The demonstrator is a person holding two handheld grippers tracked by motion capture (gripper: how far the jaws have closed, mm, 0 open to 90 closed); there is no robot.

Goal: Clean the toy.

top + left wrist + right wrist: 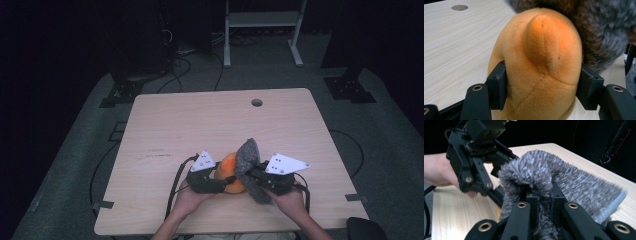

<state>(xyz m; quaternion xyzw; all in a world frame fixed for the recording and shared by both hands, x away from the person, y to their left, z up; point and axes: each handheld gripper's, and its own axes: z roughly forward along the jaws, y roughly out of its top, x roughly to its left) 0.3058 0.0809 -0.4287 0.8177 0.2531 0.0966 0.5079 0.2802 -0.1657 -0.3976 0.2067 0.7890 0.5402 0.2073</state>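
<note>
Black jaws of the left gripper (541, 85) clamp the lower body of a rounded orange plush toy (541, 57), one pad pressing in on each flank, so the soft pile bulges between them. The right gripper (543, 195) has its jaws drawn narrow on a fold of shaggy grey fleece cloth (564, 177), which drapes up and over the far right side of the toy. In the high view both sit together at the near middle of the pale wooden desk (200, 125), the left gripper (220, 182) to the left of the plush toy (229, 167), the right gripper (252, 177) to its right with the cloth (248, 155) rising between them.

Both things look light and very soft. The toy will squash rather than slip, so a hold low and across its widest part, as now, seems the surest. The cloth is limp and fuzzy; it will sag and trail from any pinch, and a hold near its edge would likely give most control for pulling it over or off the toy.

Open room is generous: bare desk runs to the left, right and far side, with a small round cable hole (257, 102) near the far edge. The near edge lies just behind the hands, so that is the tight side.
</note>
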